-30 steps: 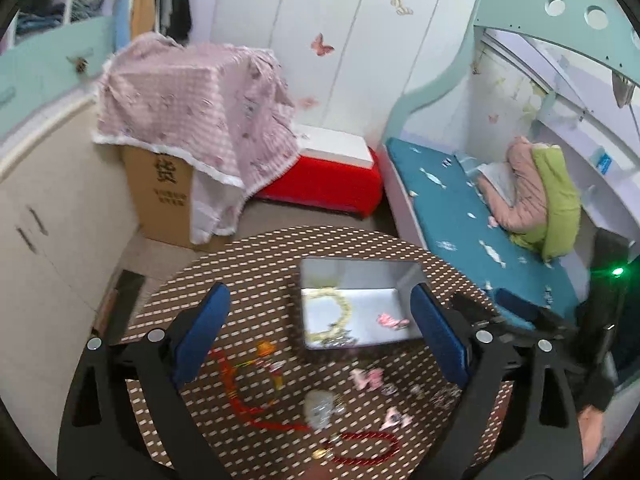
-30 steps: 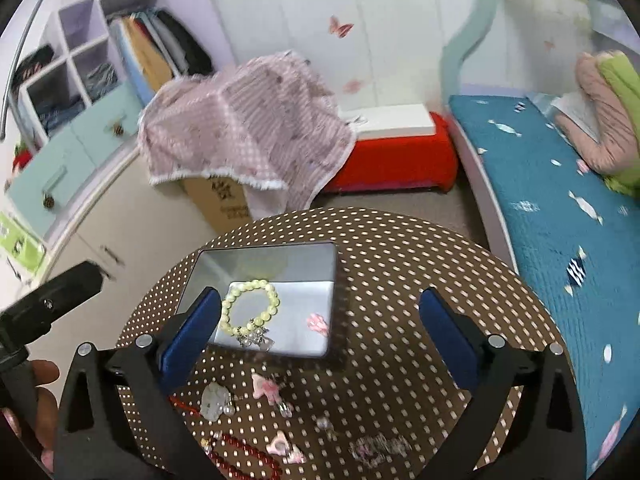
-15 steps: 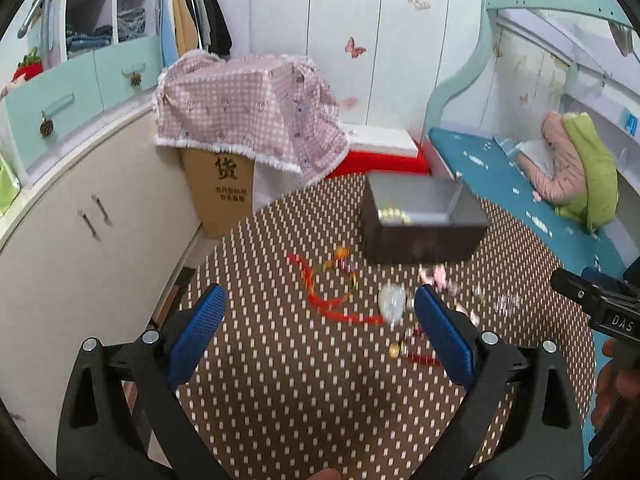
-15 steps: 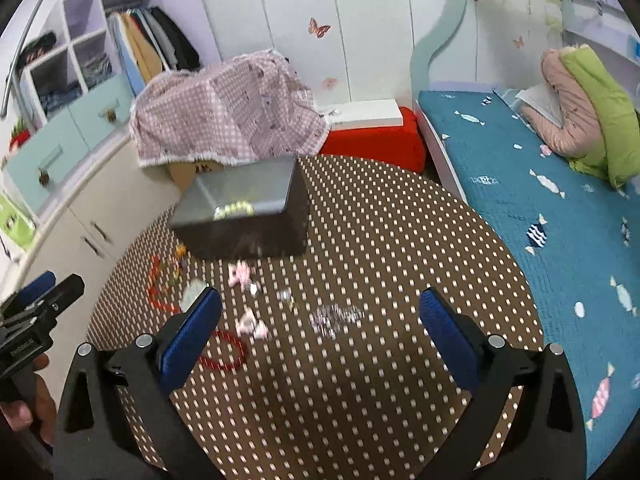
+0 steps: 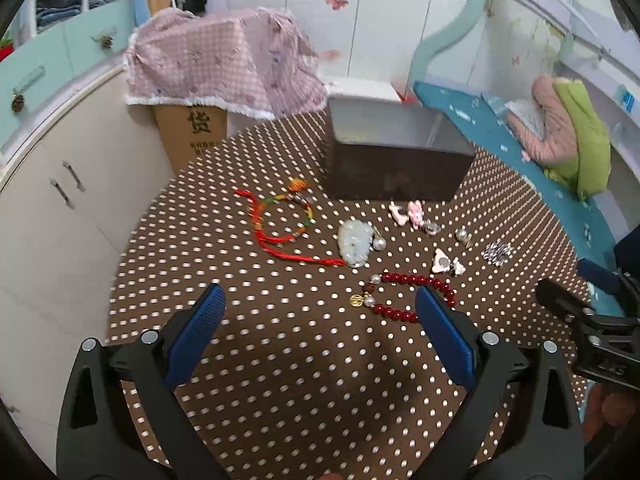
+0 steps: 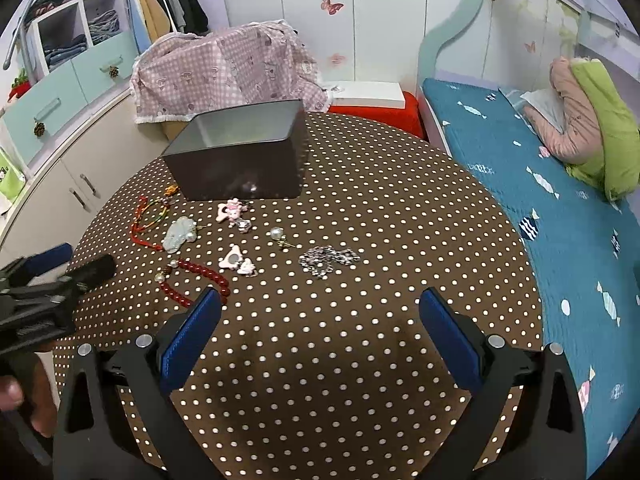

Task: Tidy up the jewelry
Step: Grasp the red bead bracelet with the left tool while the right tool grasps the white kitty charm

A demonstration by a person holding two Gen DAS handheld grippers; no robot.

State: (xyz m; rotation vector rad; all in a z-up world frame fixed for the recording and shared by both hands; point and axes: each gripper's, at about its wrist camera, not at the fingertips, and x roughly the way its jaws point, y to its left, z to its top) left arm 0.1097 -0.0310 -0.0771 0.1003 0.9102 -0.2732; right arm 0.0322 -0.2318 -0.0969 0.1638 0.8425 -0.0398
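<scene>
We note both tools spread wide and holding nothing: the left hand-held gripper (image 5: 318, 320) sits low in its frame over the dotted brown bench (image 5: 304, 380), and the right hand-held gripper (image 6: 320, 316) likewise low centre in its own view. The dark box (image 6: 240, 168) stands at upper centre-left of the right view, on the bench. Jewelry lies loose on the bench below the box, apart from it: a red cord bracelet (image 5: 276, 226), a pale jade pendant (image 5: 354, 244) touching the cord's end, a red bead bracelet (image 5: 412, 282) just above the left tool's right fingertip, pink charms (image 6: 234, 210) just below the box, and a silver chain piece (image 6: 328, 260) right of centre.
</scene>
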